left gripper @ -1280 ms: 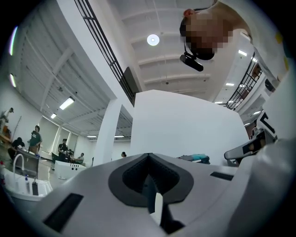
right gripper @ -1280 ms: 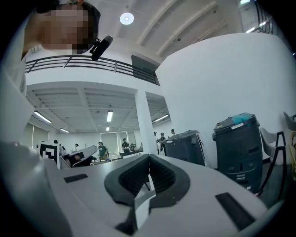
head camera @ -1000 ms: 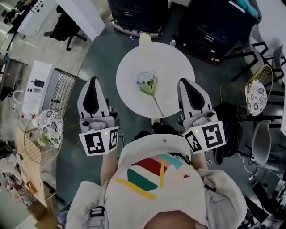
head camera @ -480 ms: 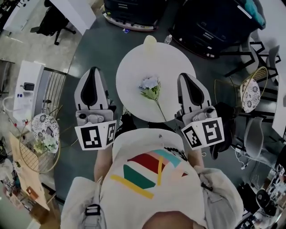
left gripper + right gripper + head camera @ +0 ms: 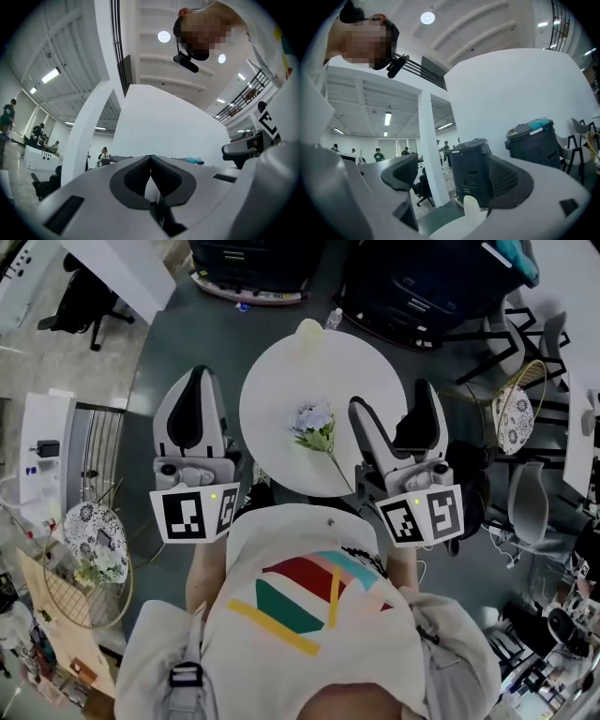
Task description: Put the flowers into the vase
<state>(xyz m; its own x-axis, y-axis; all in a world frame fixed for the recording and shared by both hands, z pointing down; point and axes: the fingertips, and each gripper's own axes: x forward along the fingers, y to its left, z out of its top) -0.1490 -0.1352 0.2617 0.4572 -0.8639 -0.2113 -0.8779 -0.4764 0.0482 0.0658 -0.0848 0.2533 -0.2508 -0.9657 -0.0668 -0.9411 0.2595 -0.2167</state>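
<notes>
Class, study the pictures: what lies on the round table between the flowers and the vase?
Nothing: in the head view, the stretch of white table between the flowers and the vase is bare.

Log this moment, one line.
left tongs shut, empty | right tongs opening, empty | flowers lying on table | vase at far edge

We can read no word, number or brand anywhere. The nearest things to signs are the black-and-white square patterns on the left marker cube (image 5: 192, 515), at about eight o'clock in the head view, and on the right marker cube (image 5: 422, 517), at about four o'clock; these are coded blocks, not letters. A pale label (image 5: 534, 132) on a dark bin (image 5: 534, 150) is too small to read.
</notes>
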